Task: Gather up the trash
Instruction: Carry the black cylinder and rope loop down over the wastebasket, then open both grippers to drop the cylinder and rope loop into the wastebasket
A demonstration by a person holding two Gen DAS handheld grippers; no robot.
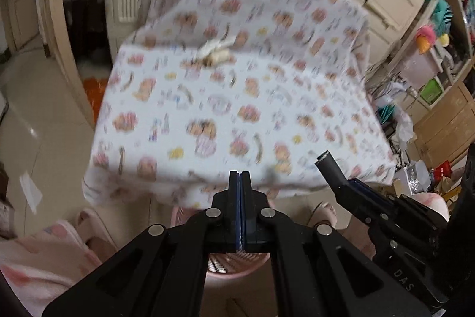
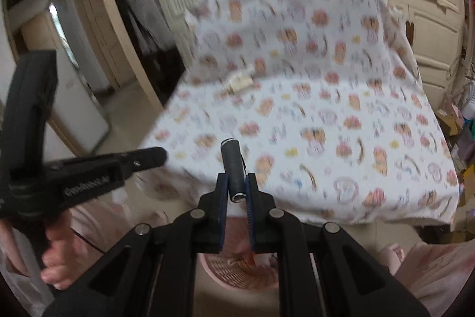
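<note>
While both claws are hovering over the near edge of the bed [image 2: 297, 97], a pink slatted basket [image 2: 237, 272] is standing on the floor right below them, partly hidden behind the linkages; in the right wrist view something reddish is lying inside it, too blurred to name, and in the left wrist view only a patch of its ribbed bottom [image 1: 225, 265] is showing. The right claw [image 2: 236, 183] is gripping a dark grey cylinder with pale ends [image 2: 234, 168], its pads pressing on the lower half while the upper end is sticking out ahead over the bed's edge; from the left wrist view the same cylinder [image 1: 328, 165] is appearing at the right, poking up from that claw. The left claw [image 1: 240, 177] is sitting fully closed, its blue pads touching with nothing between them, and a hand [image 2: 56, 251] is clutching its handle. Farther up the patterned bedsheet [image 1: 237, 97], a crumpled whitish scrap of trash [image 1: 215, 51] is lying at the fold where the sheet is rising over a hump, well apart from both claws and from the basket.
</note>
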